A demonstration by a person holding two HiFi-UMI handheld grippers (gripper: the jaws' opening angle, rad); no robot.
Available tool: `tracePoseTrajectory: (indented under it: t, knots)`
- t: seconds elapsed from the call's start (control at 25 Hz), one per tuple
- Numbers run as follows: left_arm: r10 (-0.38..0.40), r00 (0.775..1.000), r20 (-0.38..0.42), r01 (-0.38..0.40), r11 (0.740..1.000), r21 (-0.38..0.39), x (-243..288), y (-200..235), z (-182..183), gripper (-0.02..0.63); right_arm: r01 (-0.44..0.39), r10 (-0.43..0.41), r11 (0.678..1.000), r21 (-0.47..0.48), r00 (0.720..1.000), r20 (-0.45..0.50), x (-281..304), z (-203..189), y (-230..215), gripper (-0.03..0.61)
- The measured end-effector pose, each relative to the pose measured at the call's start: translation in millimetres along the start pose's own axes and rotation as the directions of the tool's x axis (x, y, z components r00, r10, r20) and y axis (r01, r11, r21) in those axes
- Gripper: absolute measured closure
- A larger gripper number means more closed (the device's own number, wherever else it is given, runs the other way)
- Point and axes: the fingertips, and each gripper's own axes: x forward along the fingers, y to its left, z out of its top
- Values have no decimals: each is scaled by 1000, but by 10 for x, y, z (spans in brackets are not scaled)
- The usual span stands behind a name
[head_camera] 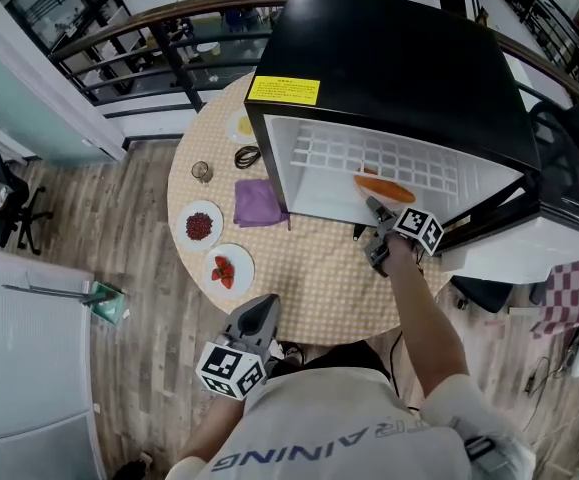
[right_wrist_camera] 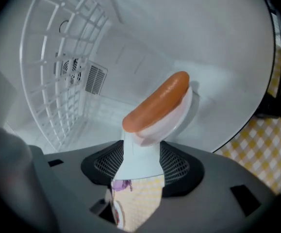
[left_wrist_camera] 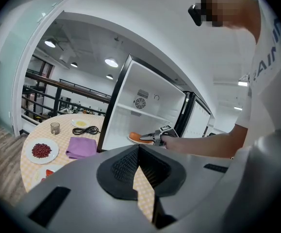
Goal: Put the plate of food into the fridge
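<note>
A white plate [right_wrist_camera: 179,114] with an orange sausage [right_wrist_camera: 156,102] lies on the floor of the open black fridge [head_camera: 399,58]. My right gripper [right_wrist_camera: 139,152] reaches into the fridge mouth with its jaws open. The plate's near rim sits at their tips and the pads stand off it on both sides. The head view shows that gripper [head_camera: 372,206] just in front of the plate [head_camera: 384,190]. My left gripper [head_camera: 262,311] hangs low by the table's near edge, shut and with nothing in it. In the left gripper view [left_wrist_camera: 139,152], the fridge [left_wrist_camera: 145,106] is ahead.
On the round checked table [head_camera: 309,278] left of the fridge lie a purple cloth [head_camera: 257,203], a plate of red beans [head_camera: 199,225], a plate of strawberries [head_camera: 228,268], a black cable [head_camera: 247,155] and a small glass [head_camera: 202,172]. The fridge door [head_camera: 529,230] stands open at the right.
</note>
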Motion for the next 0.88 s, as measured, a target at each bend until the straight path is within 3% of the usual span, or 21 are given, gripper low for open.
tracePoseTrajectory:
  t: [0.16, 0.32, 0.36, 0.4, 0.56, 0.68, 0.88]
  knots:
    - [-17, 1000, 2, 17, 999, -29, 20, -5, 5, 604, -16, 10, 994, -109, 998, -54, -133, -93, 91, 356]
    - [-49, 999, 13, 49, 998, -32, 80, -68, 63, 604, -175, 171, 974, -142, 984, -41, -457, -203, 379, 362]
    - [-57, 998, 17, 57, 998, -24, 102, -86, 90, 604, -200, 198, 969, -146, 980, -24, -564, -230, 412, 418]
    - [-65, 998, 22, 65, 998, -16, 127, -100, 119, 604, -221, 223, 965, -139, 975, -2, -674, -254, 426, 521]
    - [-84, 995, 44, 84, 996, 3, 196, -142, 224, 604, -292, 300, 950, -107, 952, 62, -1095, -375, 434, 557]
    - [-101, 993, 62, 100, 995, 21, 252, -195, 305, 604, -280, 304, 930, -237, 950, 69, -1389, -442, 477, 557]
    - [-136, 987, 82, 130, 989, 77, 332, -308, 436, 605, -228, 297, 856, -464, 951, 80, -1805, -538, 674, 557]
